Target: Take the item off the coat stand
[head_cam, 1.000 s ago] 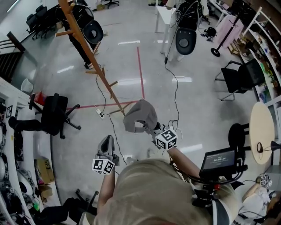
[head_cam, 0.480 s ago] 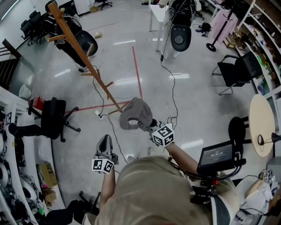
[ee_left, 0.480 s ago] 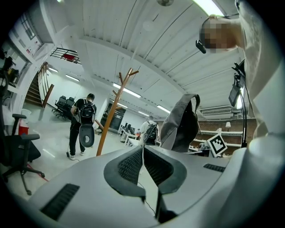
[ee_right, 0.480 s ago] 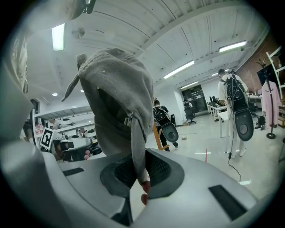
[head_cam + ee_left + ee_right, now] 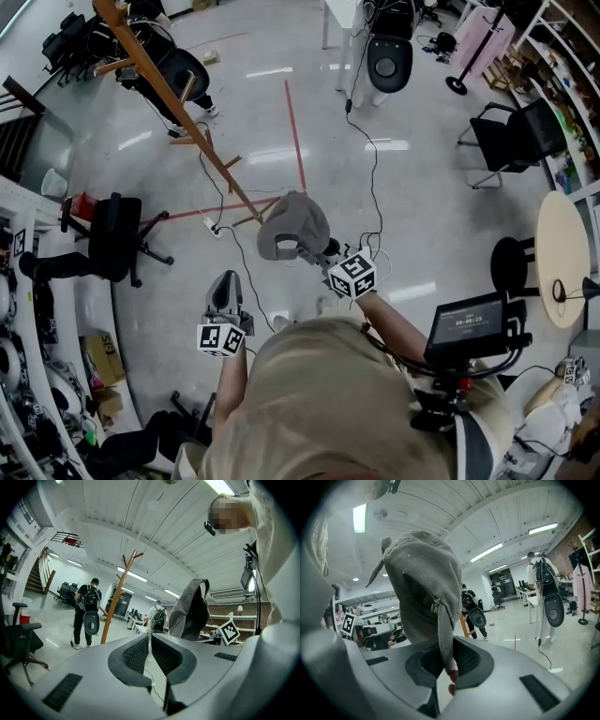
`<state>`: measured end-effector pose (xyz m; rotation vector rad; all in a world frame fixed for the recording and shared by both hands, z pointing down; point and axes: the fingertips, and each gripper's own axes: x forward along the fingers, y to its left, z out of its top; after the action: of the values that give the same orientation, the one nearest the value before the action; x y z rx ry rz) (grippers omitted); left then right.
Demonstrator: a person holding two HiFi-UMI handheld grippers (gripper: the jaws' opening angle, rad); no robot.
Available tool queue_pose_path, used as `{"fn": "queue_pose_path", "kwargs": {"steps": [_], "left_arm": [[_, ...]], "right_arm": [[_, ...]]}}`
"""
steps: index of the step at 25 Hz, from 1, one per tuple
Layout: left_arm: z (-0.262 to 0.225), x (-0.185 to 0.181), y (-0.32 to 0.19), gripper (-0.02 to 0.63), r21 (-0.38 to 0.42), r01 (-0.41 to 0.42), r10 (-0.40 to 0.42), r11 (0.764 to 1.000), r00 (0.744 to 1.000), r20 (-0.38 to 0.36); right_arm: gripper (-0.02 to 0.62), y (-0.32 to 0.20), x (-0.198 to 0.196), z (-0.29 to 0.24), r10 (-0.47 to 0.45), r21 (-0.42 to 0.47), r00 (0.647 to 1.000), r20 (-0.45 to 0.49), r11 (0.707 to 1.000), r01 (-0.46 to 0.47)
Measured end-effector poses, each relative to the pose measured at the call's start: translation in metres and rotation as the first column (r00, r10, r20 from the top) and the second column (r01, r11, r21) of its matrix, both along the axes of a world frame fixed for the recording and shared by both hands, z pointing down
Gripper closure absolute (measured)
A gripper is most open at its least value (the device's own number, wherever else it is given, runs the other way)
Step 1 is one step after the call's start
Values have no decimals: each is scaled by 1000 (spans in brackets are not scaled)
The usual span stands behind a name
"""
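The right tool (image 5: 314, 251) (image 5: 445, 660) is clenched on a thin edge of a grey cap (image 5: 286, 225) (image 5: 422, 585). The cap hangs free above and ahead of its jaws, clear of everything else. The left tool (image 5: 225, 284) (image 5: 150, 641) is lower and to that one's left, its jaws drawn together with nothing between them. From its view the cap shows up and to the right.

The pale, glossy floor (image 5: 422, 112) spreads out beneath both tools. The wooden coat stand (image 5: 178, 117) (image 5: 117, 597) stands ahead and to the left of them, well apart from the cap, with its pegs bare where I can see them. Its foot lies just beyond the cap in the head view.

A black office chair (image 5: 112, 239) stands off to the left of the left tool. Another black chair (image 5: 516, 150) stands far out to the right of the right tool, and a round table (image 5: 562, 272) is nearer on that side. A person with a black backpack (image 5: 89, 604) stands by the stand, beyond the left tool.

Red tape lines (image 5: 295, 131) cross the floor ahead of the cap. A thin black cable (image 5: 373, 178) trails back towards the right tool.
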<state>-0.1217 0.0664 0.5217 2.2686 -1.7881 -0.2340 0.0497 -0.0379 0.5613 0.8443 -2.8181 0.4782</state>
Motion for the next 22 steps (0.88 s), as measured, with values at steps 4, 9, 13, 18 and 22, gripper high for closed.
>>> {"fn": "queue_pose_path", "kwargs": {"steps": [4,9,13,18,22], "left_arm": [[2,-1,3,584,-9,1,-1,1000,1000,-4],[-12,-1,0,584,-18,-7,6,1000,1000,-23],[-15,2,-5,584,-4,-21,21,1000,999,-46],[-11,8,-6,586,-3,-35,34,999,998,-62],[-7,12,-6,586,-11,-43,41,999,996,-83]], "right_arm": [[568,3,3,3,8,-6,1000,-2,1000,-8],[568,1,0,-7,7,12,1000,-7,1000,-7],[568,-8,-6,-16,-4,36,1000,-4,999,5],[568,-7,-4,-17,-6,30,1000,-6,1000,6],[568,0,0,-10,-14,20,1000,-22,1000,15]]}}
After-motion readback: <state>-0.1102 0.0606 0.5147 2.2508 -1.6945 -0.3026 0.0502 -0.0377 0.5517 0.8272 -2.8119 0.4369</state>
